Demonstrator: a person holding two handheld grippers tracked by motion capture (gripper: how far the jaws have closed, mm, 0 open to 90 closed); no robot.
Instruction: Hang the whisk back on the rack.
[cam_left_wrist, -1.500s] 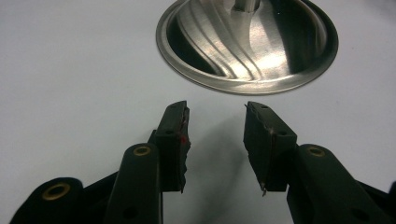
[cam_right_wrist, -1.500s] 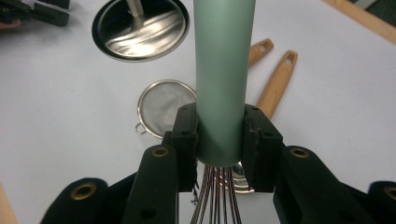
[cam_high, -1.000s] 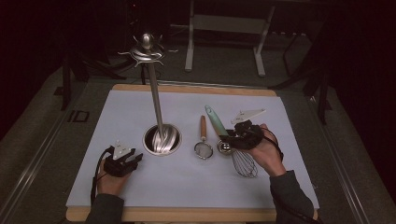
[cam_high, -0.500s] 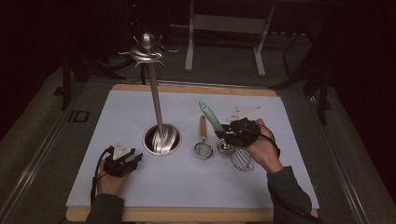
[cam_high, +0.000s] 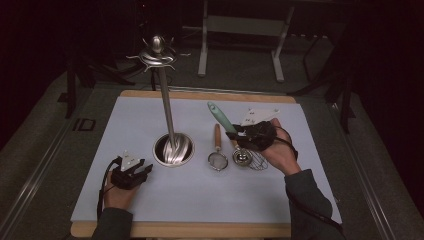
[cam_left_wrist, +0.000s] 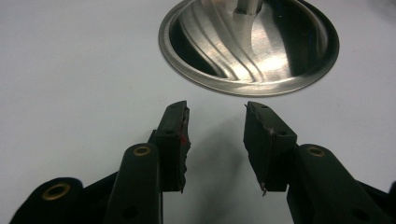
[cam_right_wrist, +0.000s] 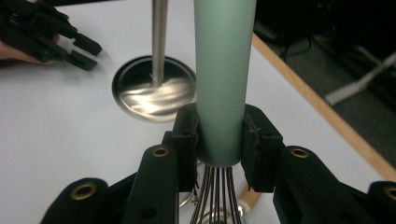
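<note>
While the bench (cam_high: 100, 150) spreads pale across the middle of the high view, the tall steel utensil stand (cam_high: 167, 115) rises from its round base left of centre, its hooks at the upper left. Right of the base lie a small wooden-handled strainer (cam_high: 217, 150) and a metal measuring spoon (cam_high: 241, 157). The whisk (cam_high: 225, 120), mint handle tilted up toward the frame's top, sits right of centre, clamped at the handle's lower end by the right tool (cam_right_wrist: 219, 140); its wires hang just over the spoon. The left tool (cam_left_wrist: 215, 135) rests at lower left with its jaws apart and nothing between them. Judging by the smooth round handle, the whisk could swivel or slip in the grip, and its wires may snag the spoon.
</note>
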